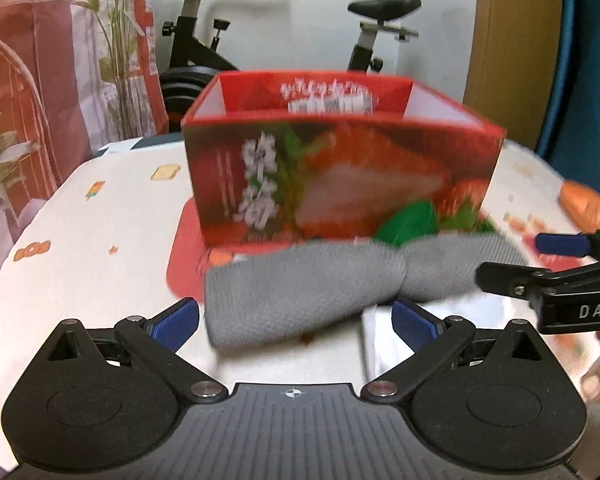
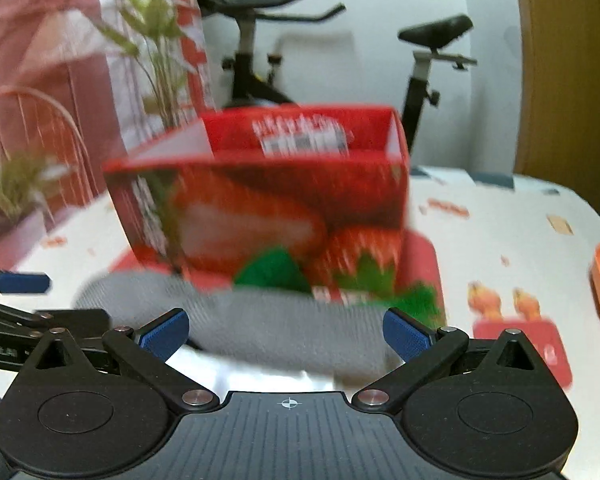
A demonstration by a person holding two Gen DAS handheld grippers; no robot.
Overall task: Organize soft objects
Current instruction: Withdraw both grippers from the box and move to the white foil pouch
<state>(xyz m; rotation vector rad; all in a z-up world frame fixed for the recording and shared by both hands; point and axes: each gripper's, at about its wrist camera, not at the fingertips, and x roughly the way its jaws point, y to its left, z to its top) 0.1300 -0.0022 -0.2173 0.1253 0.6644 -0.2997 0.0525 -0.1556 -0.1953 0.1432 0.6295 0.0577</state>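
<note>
Grey cloth (image 1: 300, 296) lies before red strawberry box (image 1: 340, 184), green item (image 1: 408, 224) between.

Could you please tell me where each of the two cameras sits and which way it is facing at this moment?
Left wrist view: sits on the left gripper, looking forward and down past its open blue pads at the grey cloth and red strawberry box; the right gripper enters at the right edge.
Right wrist view: sits on the right gripper, facing the same cloth and box; the left gripper shows at the left edge.
Shared: cloth, box, patterned table, exercise bike behind.
</note>
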